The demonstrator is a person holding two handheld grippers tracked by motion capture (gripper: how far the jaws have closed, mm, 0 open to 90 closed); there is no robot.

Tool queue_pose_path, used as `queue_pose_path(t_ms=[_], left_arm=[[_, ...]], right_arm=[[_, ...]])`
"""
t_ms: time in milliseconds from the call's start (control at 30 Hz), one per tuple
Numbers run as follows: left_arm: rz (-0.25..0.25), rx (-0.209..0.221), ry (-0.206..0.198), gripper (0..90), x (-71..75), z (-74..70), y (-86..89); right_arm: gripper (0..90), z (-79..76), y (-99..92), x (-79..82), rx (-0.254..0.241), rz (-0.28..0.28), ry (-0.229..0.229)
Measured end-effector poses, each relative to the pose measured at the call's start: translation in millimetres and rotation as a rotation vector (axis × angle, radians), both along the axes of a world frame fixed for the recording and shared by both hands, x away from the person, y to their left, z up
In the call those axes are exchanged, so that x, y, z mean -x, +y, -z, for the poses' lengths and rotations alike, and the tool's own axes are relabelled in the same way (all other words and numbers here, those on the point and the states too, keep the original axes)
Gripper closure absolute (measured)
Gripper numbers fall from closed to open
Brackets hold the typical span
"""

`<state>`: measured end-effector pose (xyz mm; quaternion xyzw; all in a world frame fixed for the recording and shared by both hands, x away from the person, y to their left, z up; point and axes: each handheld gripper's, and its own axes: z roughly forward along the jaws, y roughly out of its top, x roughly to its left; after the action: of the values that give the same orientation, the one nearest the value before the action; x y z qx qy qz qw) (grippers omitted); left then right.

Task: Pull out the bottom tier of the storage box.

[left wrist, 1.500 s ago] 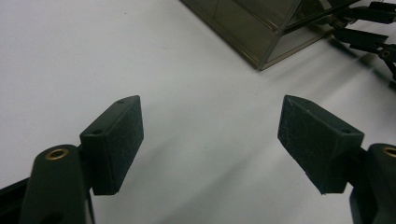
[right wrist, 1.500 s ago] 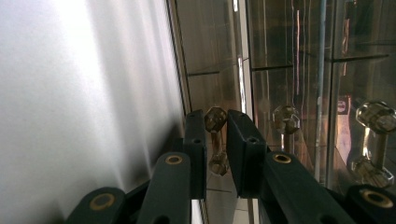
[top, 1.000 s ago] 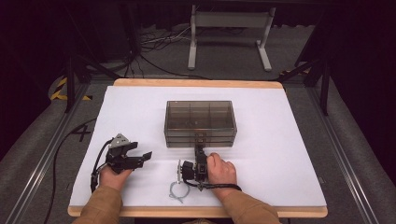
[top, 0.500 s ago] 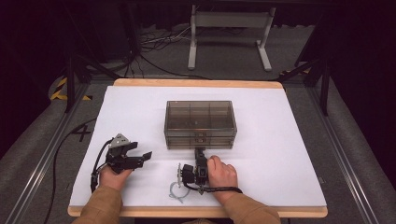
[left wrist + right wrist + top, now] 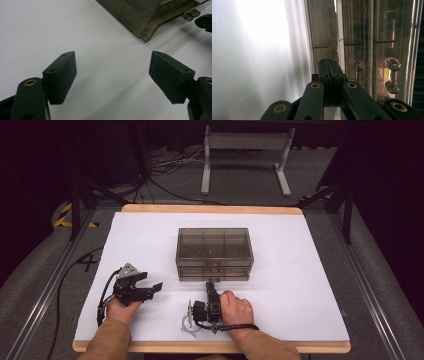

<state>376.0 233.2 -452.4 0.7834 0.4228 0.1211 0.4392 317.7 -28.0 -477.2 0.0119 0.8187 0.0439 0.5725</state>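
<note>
While my right gripper [image 5: 210, 284] sits clenched on nothing at the front latch of the smoky plastic box [image 5: 214, 251] mid-table and my left gripper [image 5: 150, 289] idles released, I judge unlatching underway, needing a careful nudge next.

My black grippers [image 5: 212, 285] rest on a white tabletop [image 5: 300, 285] beside a smoky, perhaps brownish, translucent box [image 5: 214, 251].
</note>
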Motion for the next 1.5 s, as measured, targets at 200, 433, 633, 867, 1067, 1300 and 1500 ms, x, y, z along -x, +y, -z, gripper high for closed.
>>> queue_pose_path(t_ms=[200,433,633,867,1067,1300,1500], left_arm=[[0.001,0.001,-0.002,23.1,-0.2,0.0,0.1],[0.002,-0.001,0.0,23.1,-0.4,0.0,-0.2],[0.008,0.004,0.003,23.1,-0.8,-0.1,-0.6],[0.014,0.019,0.01,23.0,-1.3,-0.8,0.1],[0.014,0.019,0.011,23.0,-1.3,-1.1,-0.6],[0.013,0.021,0.011,23.0,-1.4,-1.1,-0.2],[0.013,0.021,0.011,23.0,-1.3,-1.3,-0.2]], right_arm=[[84.0,-3.8,-2.5,-1.2,-0.033,-0.001,0.0],[78.4,-16.1,-13.3,-3.1,-0.161,0.002,0.07],[74.2,-22.4,-23.1,-2.9,-0.216,-0.009,0.094],[69.0,-29.1,-35.2,-1.4,-0.29,-0.031,0.151],[65.7,-33.6,-48.8,-3.4,-0.401,-0.034,0.247],[62.0,-38.6,-64.3,-7.6,-0.524,-0.033,0.331],[61.3,-42.9,-76.6,-10.8,-0.611,-0.028,0.391]])
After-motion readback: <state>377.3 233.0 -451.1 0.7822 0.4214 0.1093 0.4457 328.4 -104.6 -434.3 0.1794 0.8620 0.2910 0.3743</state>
